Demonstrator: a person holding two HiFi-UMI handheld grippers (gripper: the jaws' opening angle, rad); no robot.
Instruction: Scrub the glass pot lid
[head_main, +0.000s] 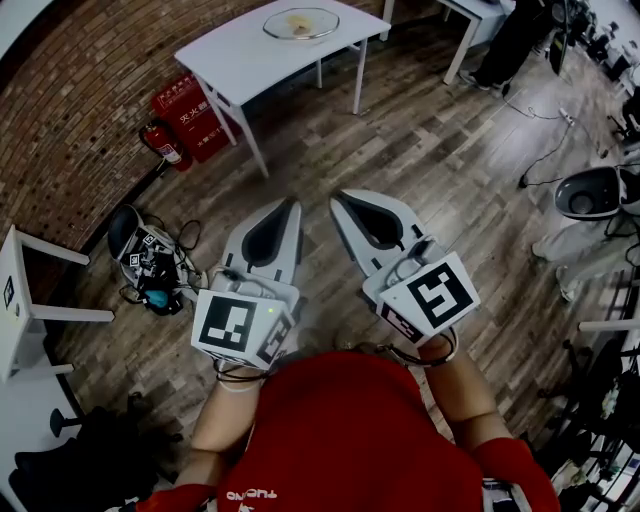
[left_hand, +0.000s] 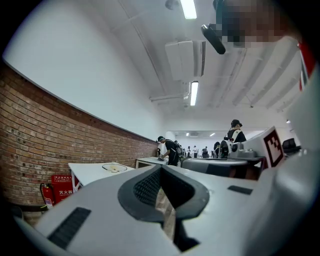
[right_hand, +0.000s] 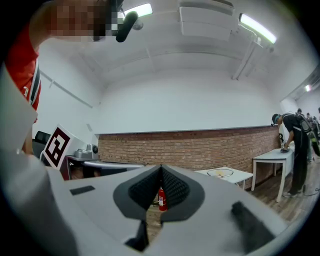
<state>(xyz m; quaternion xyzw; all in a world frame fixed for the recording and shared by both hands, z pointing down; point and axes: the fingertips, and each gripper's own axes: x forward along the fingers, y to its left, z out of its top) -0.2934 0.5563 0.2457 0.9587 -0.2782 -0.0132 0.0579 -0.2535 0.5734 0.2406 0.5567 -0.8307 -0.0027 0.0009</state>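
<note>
My red shirt (head_main: 350, 440) has short sleeves and white lettering. Just beyond the shirt, my left gripper (head_main: 292, 203) and right gripper (head_main: 337, 198) are pale grey shells with black teardrop-padded jaws. Each carries a black-and-white marker cube (head_main: 238, 328), and thin black cables (head_main: 237, 377) loop beneath.
</note>
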